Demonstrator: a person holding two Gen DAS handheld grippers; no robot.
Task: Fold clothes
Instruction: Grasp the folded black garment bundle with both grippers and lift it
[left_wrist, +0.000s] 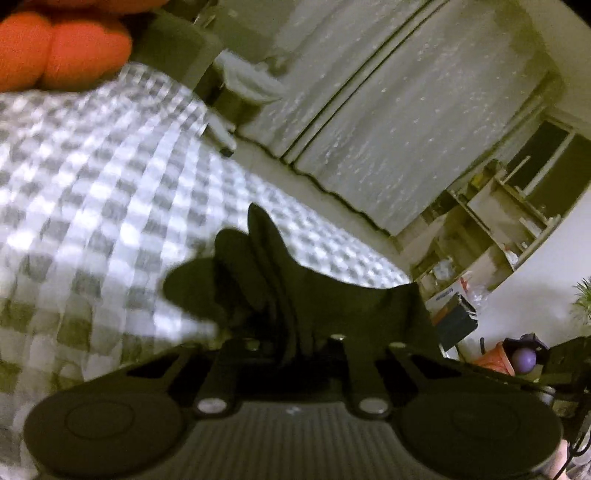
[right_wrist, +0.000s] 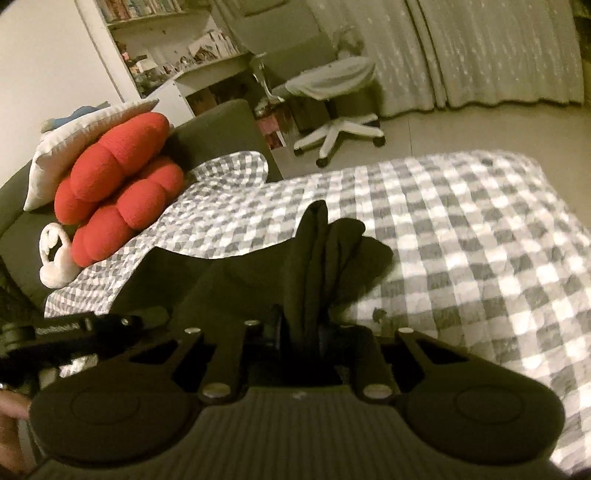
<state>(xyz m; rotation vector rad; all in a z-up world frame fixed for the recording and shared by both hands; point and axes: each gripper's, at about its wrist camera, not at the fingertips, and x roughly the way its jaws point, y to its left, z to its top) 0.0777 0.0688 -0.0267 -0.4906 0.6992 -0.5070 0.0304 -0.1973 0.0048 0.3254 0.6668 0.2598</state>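
Garment (right_wrist: 325, 251): dark cloth, bunched, lifted just above the checked bedspread (right_wrist: 461, 229).
Left gripper (left_wrist: 269, 258): clamped on one bunched edge.
Right gripper (right_wrist: 314, 266): clamped on another.
Reason: likely stretching it between both for a fold.

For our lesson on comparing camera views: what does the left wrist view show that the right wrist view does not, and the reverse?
Only the left wrist view: cluttered shelves at the right, a purple ball and a plant.
Only the right wrist view: a white pillow, a bookshelf and the whole office chair.
Both: a gripper shut on bunched dark cloth over the checked cover, the red cushion and the curtains.
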